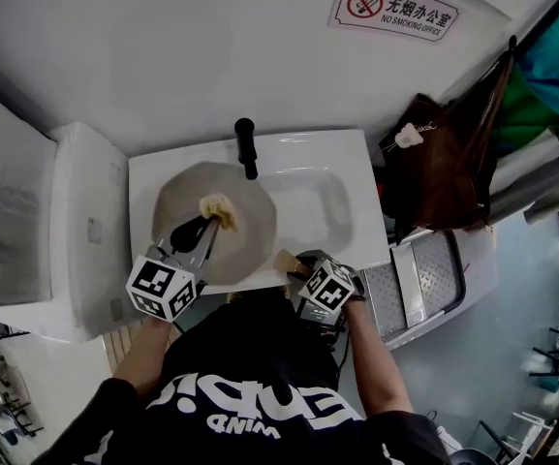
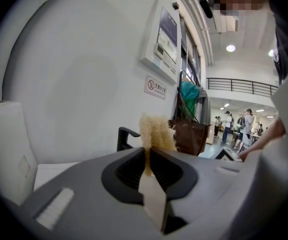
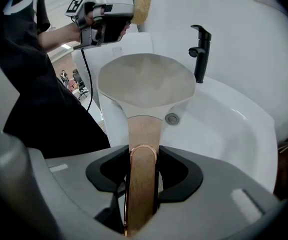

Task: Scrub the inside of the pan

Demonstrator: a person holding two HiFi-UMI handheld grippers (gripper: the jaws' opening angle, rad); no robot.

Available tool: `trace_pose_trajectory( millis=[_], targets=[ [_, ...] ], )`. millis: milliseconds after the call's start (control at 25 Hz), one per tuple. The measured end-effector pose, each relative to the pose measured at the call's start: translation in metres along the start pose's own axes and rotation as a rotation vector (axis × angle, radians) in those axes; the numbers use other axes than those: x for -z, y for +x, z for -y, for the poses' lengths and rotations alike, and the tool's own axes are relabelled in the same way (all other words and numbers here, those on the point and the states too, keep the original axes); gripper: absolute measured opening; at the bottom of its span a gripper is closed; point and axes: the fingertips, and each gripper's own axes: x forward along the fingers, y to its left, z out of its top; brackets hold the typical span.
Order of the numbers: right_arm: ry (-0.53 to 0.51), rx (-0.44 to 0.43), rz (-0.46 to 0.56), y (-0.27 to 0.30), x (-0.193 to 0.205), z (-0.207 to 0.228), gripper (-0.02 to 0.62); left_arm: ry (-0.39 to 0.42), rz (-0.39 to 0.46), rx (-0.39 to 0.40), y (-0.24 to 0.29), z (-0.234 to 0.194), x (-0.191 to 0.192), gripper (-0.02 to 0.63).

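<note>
A pale grey pan (image 1: 216,229) (image 3: 146,80) is held over the left part of a white sink (image 1: 332,201) (image 3: 233,134). Its wooden handle (image 3: 143,164) (image 1: 287,261) runs back between the jaws of my right gripper (image 3: 143,170) (image 1: 303,271), which is shut on it. My left gripper (image 2: 148,168) (image 1: 213,223) is shut on a yellowish scrubbing sponge (image 2: 154,132) (image 1: 218,208) (image 3: 142,5). In the head view the sponge lies over the pan's middle; in the right gripper view it hangs well above the pan's far rim, apart from it.
A black faucet (image 1: 246,146) (image 3: 200,49) (image 2: 125,136) stands at the sink's back edge, close behind the pan. A drain (image 3: 172,118) shows in the basin. A white cabinet (image 1: 80,231) is left of the sink; a brown bag (image 1: 434,153) hangs at the right.
</note>
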Motion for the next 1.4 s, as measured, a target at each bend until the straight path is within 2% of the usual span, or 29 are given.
trace_pose_trajectory(
  millis=[320,600,800,1000,1120,1280,1400],
  targets=[
    [0.016,-0.012,-0.018,0.001,-0.001,0.002,0.156,0.014,-0.009,0.014,-0.002,-0.005,0.002,0.029],
    [-0.028,0.023,-0.046,-0.01,-0.009,0.0,0.161,0.093,-0.077,0.104,0.01,-0.004,0.015,0.031],
    [-0.056,0.031,-0.074,-0.021,-0.017,0.0,0.161,0.224,-0.19,0.225,0.024,0.004,0.038,0.031],
    [-0.06,0.023,-0.069,-0.031,-0.021,-0.003,0.162,0.364,-0.363,0.444,0.033,0.018,0.068,0.029],
    [-0.048,0.024,-0.063,-0.035,-0.02,-0.005,0.163,0.483,-0.439,0.508,0.042,0.022,0.087,0.029],
    [-0.025,0.032,-0.06,-0.034,-0.016,-0.006,0.163,0.624,-0.488,0.589,0.055,0.042,0.116,0.029],
    [-0.016,0.036,-0.058,-0.035,-0.015,-0.008,0.163,0.656,-0.49,0.645,0.061,0.062,0.133,0.029]
  ],
)
